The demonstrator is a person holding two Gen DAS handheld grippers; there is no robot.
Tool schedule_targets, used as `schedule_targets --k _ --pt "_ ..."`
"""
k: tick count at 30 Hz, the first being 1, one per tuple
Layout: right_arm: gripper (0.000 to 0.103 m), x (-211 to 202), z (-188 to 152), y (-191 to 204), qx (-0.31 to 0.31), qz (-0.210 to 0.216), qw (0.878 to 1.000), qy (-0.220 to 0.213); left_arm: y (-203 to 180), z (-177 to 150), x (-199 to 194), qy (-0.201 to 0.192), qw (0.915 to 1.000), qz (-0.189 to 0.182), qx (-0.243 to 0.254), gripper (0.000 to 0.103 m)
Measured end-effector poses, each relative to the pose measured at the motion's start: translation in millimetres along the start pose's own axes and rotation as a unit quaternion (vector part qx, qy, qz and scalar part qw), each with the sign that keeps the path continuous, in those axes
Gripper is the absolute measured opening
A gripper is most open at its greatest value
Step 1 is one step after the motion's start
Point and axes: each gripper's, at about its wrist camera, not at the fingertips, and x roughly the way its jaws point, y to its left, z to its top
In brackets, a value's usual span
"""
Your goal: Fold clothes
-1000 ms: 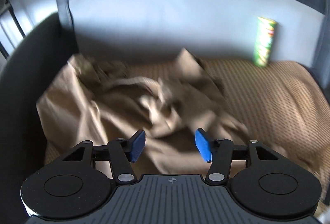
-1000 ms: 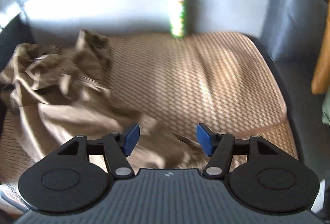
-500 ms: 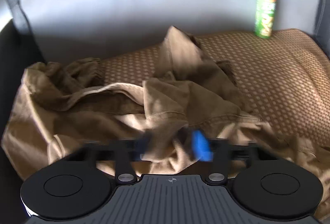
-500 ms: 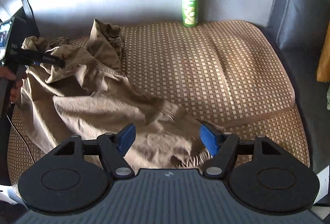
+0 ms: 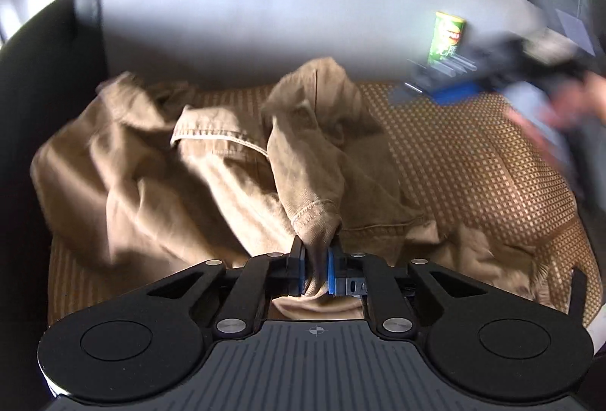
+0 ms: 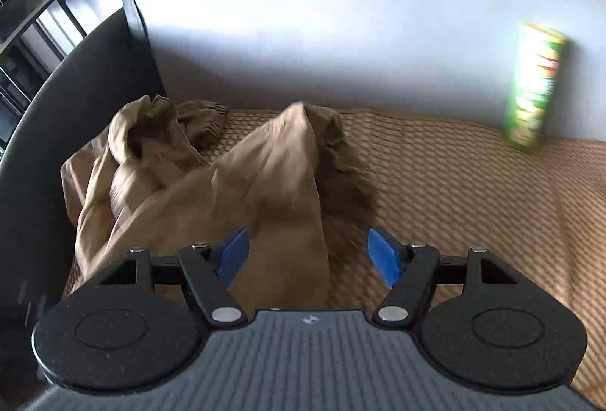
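Left wrist: one garment (image 5: 212, 183), one tool (image 5: 316, 272) clamping it.

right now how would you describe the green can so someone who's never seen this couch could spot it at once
Start at the grey sofa backrest and drop to the woven brown seat cushion. At the cushion's back edge, against the backrest and to the right of the crumpled tan garment, stands the green chip can. It is the only upright, rigid, brightly coloured thing there; everything near it is soft and brown or grey.

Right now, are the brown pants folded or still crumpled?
Crumpled. The brown pants lie bunched in uneven ridges on the sofa cushion, one hem pinched in the left gripper.
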Motion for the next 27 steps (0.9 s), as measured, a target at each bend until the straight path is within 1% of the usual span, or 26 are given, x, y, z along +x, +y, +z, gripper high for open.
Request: schedule_targets --k 3,5,7,9,11,13,14,16,18,19,21,22,23,24,25,26,27 --pt "0.074 38 19 6 0.008 0.008 1.0 0.026 -2 -19 -10 0.011 0.9998 0.003 -0.019 0.005" --pt "0.074 58 25 6 0.024 0.013 0.999 0.038 -3 -26 -13 0.017 0.9997 0.008 -0.018 0.005" --pt "0.074 73 28 4 0.048 0.029 0.997 0.049 -3 -32 -16 0.021 0.9995 0.012 -0.021 0.005" --pt "0.074 82 30 4 0.068 0.042 0.996 0.05 -2 -34 -18 0.019 0.9993 0.012 -0.029 0.005" --pt "0.074 88 36 7 0.075 0.053 0.995 0.04 -4 -35 -20 0.015 0.9993 0.013 -0.031 0.005" --pt "0.078 97 45 15 0.074 0.068 0.994 0.036 -5 -38 -21 0.011 0.9994 0.013 -0.03 0.005" --pt "0.079 104 50 20 0.065 0.068 0.995 0.039 -6 -40 -21 0.009 0.9994 0.014 -0.03 0.005" --pt "0.079 119 58 33 0.037 0.048 0.997 0.05 -6 -42 -22 0.007 0.9994 0.014 -0.032 0.005" --pt "0.079 138 61 44 0.011 0.011 0.998 0.067 -5 -45 -22 0.006 0.9992 0.014 -0.036 0.005" --pt "0.08 147 61 47 0.005 -0.005 0.997 0.08 -6 -47 -22 0.006 0.9992 0.015 -0.036 0.005" --pt "0.082 168 57 52 0.003 -0.02 0.993 0.119 -6 -49 -22 0.006 0.9992 0.017 -0.035 0.005" --pt "0.081 176 53 53 0.002 -0.025 0.99 0.142 -5 -49 -22 0.007 0.9992 0.017 -0.037 0.005" --pt "0.058 181 50 54 0.004 -0.02 0.987 0.159 -5 -49 -23 0.007 0.9991 0.017 -0.037 0.005" --pt "0.019 185 46 55 0.006 -0.014 0.984 0.176 -4 -50 -23 0.007 0.9991 0.018 -0.038 0.005" --pt "0.008 183 44 53 0.026 0.009 0.984 0.178 -3 -50 -25 0.006 0.999 0.019 -0.04 0.005" --pt "0.007 178 42 52 0.044 0.015 0.984 0.17 -3 -49 -27 0.004 0.999 0.019 -0.041 0.005" --pt "0.005 170 44 52 0.042 0.016 0.986 0.158 -2 -48 -29 0.001 0.999 0.02 -0.04 0.005"
